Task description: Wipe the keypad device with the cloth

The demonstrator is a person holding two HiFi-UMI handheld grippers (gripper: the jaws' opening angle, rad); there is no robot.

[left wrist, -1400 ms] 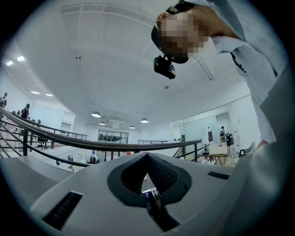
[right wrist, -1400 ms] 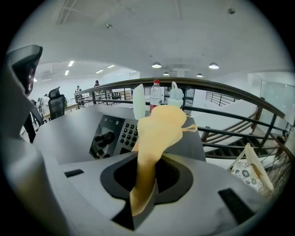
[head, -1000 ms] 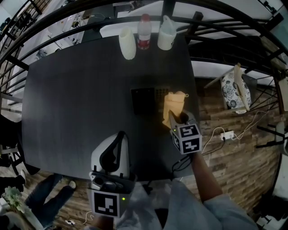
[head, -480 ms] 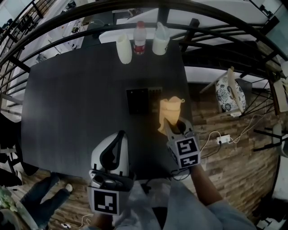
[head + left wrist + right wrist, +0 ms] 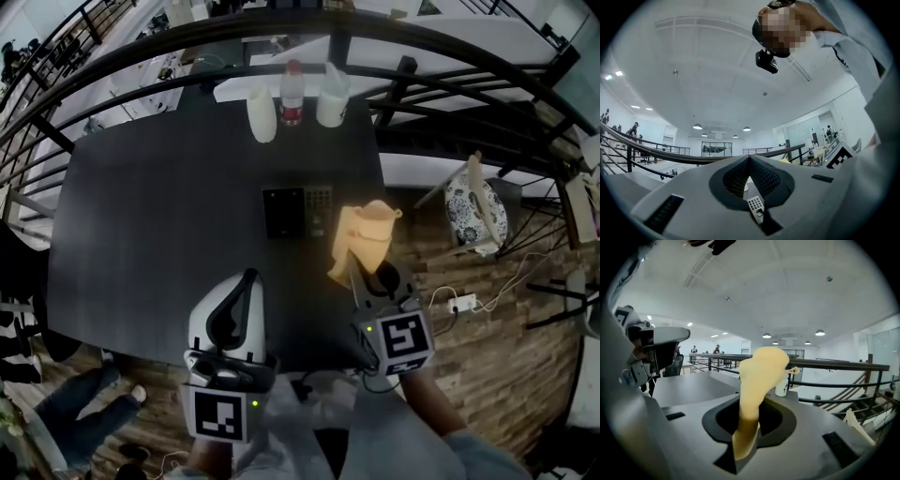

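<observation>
Right tongs [image 5: 356,270] clamped tight on limp yellow cloth [image 5: 367,232], held just right of flat black keypad device [image 5: 297,211] lying mid dark bench [image 5: 150,216]. Left tongs [image 5: 248,279] closed together, gripping nothing, near bench's front edge.

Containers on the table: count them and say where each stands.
3, in a row at the far edge: cream cup left, red-labelled bottle middle, white jug right. None looks hidden.

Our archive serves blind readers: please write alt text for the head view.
The right gripper holds a yellow cloth beside a dark keypad device on a black table. The left gripper hangs shut and empty over the table's near edge; three containers stand at the far edge.
</observation>
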